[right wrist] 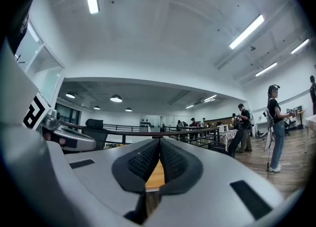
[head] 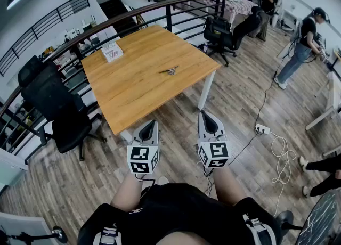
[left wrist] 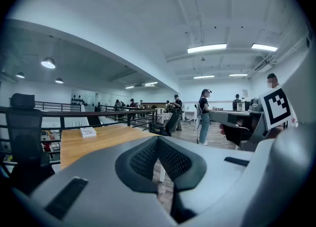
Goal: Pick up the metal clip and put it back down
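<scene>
Metal clip [head: 170, 70] lay small and dull grey on the wooden table [head: 133, 84], toward its right half and well inside the edges, far from both grippers. It was probably light, stiff and rather slick, so it would likely skate on the smooth wood if nudged. A pinch across its narrow middle, from above, seemed the safest hold. In the head view its long axis ran roughly left to right, the right end tilted slightly away. Which end was the mouth was too small to tell. The left gripper [head: 151, 124] and the right gripper [head: 205, 116] were held close to the person's body, short of the table. Each had its pads pressed together with nothing between them.
</scene>
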`<state>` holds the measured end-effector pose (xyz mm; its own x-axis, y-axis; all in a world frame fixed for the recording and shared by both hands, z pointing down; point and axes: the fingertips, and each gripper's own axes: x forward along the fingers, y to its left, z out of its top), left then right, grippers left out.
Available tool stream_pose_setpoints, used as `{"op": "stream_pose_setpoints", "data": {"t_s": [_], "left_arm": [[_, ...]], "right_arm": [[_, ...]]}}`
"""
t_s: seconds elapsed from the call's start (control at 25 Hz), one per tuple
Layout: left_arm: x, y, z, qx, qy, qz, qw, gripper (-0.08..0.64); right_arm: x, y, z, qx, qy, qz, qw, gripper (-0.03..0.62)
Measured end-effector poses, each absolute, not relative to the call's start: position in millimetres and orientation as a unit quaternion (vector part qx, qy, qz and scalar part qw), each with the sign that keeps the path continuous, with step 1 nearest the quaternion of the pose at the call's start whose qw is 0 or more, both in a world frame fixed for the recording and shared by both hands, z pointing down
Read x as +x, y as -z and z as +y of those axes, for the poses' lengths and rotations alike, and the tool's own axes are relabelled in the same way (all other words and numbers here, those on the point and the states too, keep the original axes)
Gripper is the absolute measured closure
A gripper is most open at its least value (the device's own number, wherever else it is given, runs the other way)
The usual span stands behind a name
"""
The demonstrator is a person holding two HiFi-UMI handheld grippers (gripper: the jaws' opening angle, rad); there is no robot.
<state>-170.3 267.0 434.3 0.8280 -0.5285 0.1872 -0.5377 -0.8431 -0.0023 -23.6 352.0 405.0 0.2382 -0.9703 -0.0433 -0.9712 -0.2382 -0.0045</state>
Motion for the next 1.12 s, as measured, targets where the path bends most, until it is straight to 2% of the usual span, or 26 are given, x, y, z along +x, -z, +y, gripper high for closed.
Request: {"op": "stream_pose_setpoints", "data": {"t_s": [0.44,1.12], "left_arm": [[-178.9,-435.2,244.5,0.959,-0.088,-0.268,0.032,0.548],[-207.2,-432.5,128.6,0.966,-0.081,-0.244,0.039,0.548]], "right_arm": [[-38.5,-402.8,328.7,-0.791,-0.021,0.612,0.003,0.577],[-71.6,-402.6,217.6,-0.803,-0.019,0.595,-0.006,0.576]]}}
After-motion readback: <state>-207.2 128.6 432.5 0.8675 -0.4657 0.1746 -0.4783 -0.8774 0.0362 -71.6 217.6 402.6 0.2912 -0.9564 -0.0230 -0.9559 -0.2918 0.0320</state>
